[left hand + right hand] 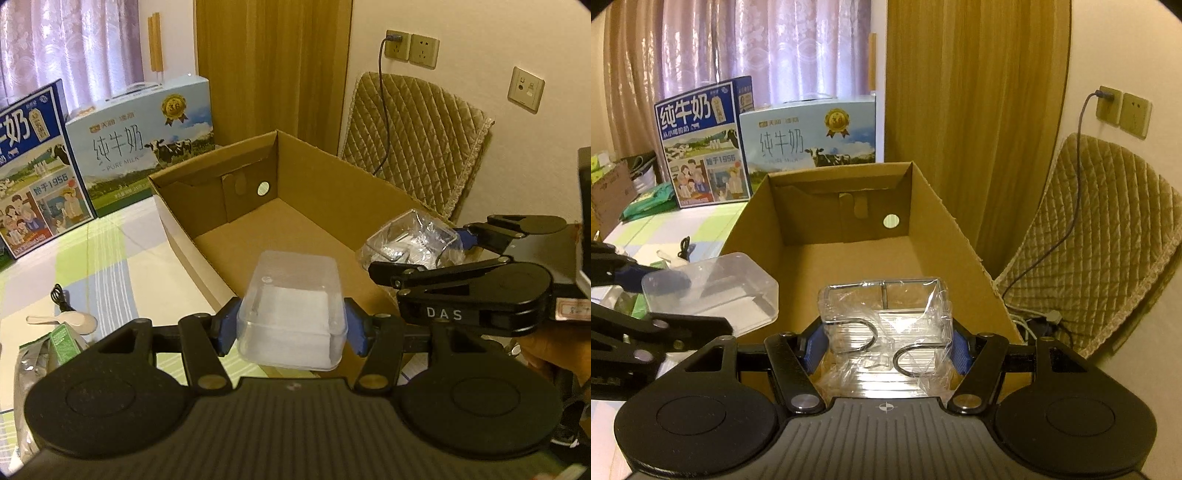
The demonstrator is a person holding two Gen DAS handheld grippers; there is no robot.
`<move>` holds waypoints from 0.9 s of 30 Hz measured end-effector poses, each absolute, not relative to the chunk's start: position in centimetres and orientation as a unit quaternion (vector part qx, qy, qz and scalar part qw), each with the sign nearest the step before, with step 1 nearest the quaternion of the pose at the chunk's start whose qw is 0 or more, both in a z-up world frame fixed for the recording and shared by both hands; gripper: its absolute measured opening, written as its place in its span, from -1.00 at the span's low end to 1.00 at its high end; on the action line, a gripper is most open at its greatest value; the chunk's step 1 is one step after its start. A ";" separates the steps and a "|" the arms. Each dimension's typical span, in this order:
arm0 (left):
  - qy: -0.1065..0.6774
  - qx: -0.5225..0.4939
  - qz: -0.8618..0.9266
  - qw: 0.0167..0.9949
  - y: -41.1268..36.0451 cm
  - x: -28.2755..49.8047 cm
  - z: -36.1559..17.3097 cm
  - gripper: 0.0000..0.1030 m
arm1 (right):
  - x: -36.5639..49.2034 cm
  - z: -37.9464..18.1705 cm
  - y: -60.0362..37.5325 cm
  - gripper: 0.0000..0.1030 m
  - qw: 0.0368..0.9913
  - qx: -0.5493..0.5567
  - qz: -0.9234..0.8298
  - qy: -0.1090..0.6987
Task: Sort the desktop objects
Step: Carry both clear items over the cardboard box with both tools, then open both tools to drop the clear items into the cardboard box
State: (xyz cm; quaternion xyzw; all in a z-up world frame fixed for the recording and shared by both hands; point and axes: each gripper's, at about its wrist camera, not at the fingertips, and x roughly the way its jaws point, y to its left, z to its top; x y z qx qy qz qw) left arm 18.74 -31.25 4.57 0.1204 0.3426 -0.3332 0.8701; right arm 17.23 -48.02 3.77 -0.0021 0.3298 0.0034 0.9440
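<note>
Curtains and milk cartons stand behind the cardboard box (849, 254). Left gripper (291, 325) clamps a light, slippery plastic tub (291, 310) by its sides over the box's near edge; right gripper (888, 347) clamps a crinkly wrapped packet (886, 321), probably fragile.

Each camera sits just behind its own tool, looking forward and slightly down along the fingers. Both face the open cardboard box (280, 221) from close by, the left view angled from its left, the right view straight on. Both share the milk cartons (809, 136) and curtains behind.
</note>
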 end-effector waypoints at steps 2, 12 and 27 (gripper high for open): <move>0.339 0.118 -0.332 0.872 -31.0 18.6 4.8 0.09 | 17.3 3.7 -47.9 0.21 0.944 -0.003 0.004 0.331; 0.321 0.125 -0.324 0.881 -29.6 17.8 5.8 0.21 | 17.8 3.3 -47.5 0.21 0.942 -0.007 0.009 0.337; 0.321 0.156 -0.282 0.891 -25.6 15.7 6.2 0.46 | 17.5 4.4 -46.1 0.65 0.949 0.001 0.010 0.315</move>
